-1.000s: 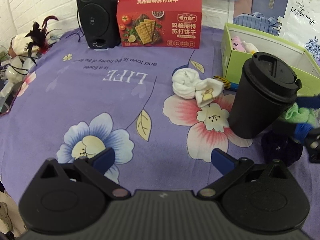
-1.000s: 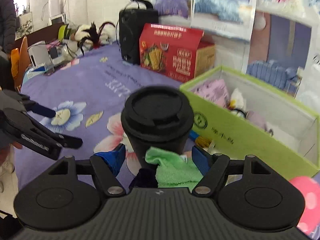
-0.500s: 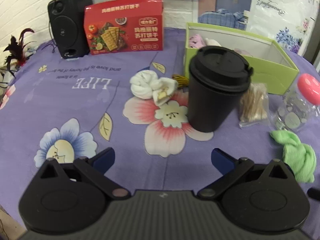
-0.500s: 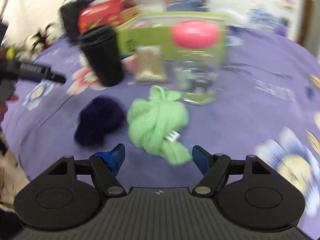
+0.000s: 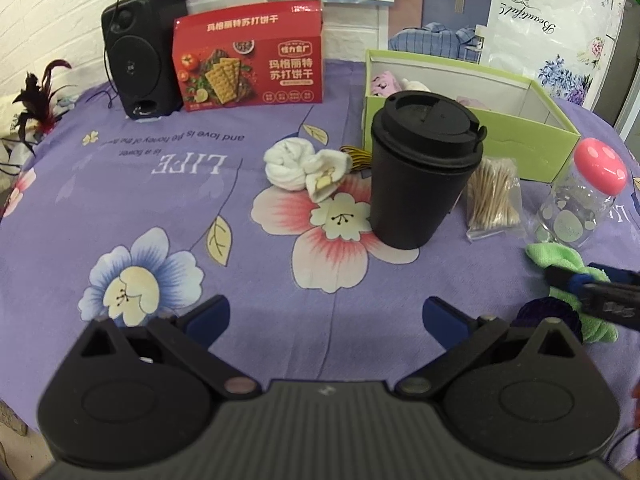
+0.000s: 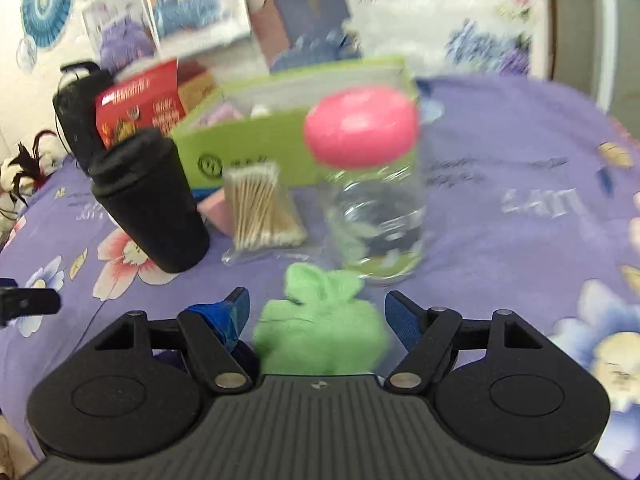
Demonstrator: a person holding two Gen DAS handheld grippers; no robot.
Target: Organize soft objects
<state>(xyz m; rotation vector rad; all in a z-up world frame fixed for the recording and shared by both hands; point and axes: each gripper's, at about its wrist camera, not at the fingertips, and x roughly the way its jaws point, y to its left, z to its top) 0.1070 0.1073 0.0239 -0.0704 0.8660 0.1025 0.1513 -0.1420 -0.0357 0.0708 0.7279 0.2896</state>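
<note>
A green cloth (image 6: 320, 332) lies bunched on the purple tablecloth, between the jaws of my right gripper (image 6: 320, 312). The jaws stand open around it, and I see no pad pressing on it. A dark navy soft bundle (image 6: 244, 354) sits under the left finger. The left wrist view shows the same green cloth (image 5: 560, 256), the navy bundle (image 5: 544, 316) and my right gripper (image 5: 576, 278) at the far right. My left gripper (image 5: 324, 316) hovers open and empty over the cloth's front. A white sock bundle (image 5: 296, 168) lies mid-table. The green box (image 5: 472, 120) holds pale soft items.
A black lidded cup (image 5: 420, 176) stands mid-table. To its right lie a bag of cotton swabs (image 5: 494, 200) and a clear jar with a pink lid (image 5: 580, 196). A red cracker box (image 5: 248, 56) and a black speaker (image 5: 140, 52) stand at the back.
My right gripper swung away from the black cup and dropped toward the green cloth, which now sits between its jaws. The left gripper drifted sideways, bringing the jar and swabs into view.
</note>
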